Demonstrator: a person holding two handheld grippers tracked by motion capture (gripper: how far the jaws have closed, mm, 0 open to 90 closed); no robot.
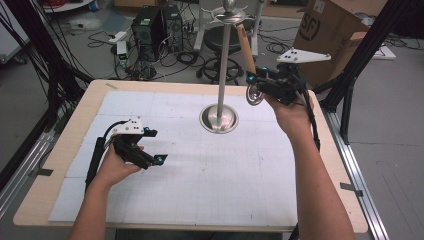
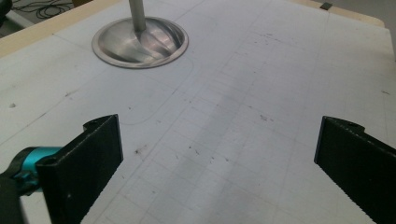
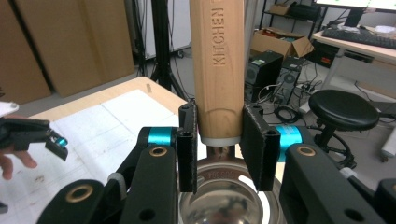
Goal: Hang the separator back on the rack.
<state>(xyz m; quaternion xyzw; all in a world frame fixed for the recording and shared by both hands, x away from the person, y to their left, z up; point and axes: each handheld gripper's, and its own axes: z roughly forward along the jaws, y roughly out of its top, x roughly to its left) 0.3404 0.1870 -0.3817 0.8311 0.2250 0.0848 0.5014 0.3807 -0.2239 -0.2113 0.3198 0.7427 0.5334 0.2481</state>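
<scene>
1. Currently mid-hang: right gripper [image 1: 260, 82] clamped on the wooden handle [image 3: 218, 70] of a metal strainer [image 1: 254, 94], raised beside the utensil stand [image 1: 220, 60], above the worktop [image 1: 60, 150].
2. Next, probably: lifting the handle's top to a hook [image 1: 239, 18] at the stand's crown, then letting go.
3. Left gripper [image 1: 152, 146] idle, jaws wide, holding nothing.
4. Strainer bowl [image 3: 229, 200] seemingly empty.

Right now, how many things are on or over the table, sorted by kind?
Shiny metal stand with a round dish base and tall pole: 1
Metal kitchen utensil with a light wooden handle, clamped between the right gripper's fingers: 1
Black hand-held grippers, the right one plus the open, empty left gripper: 2
Total: 4
</scene>
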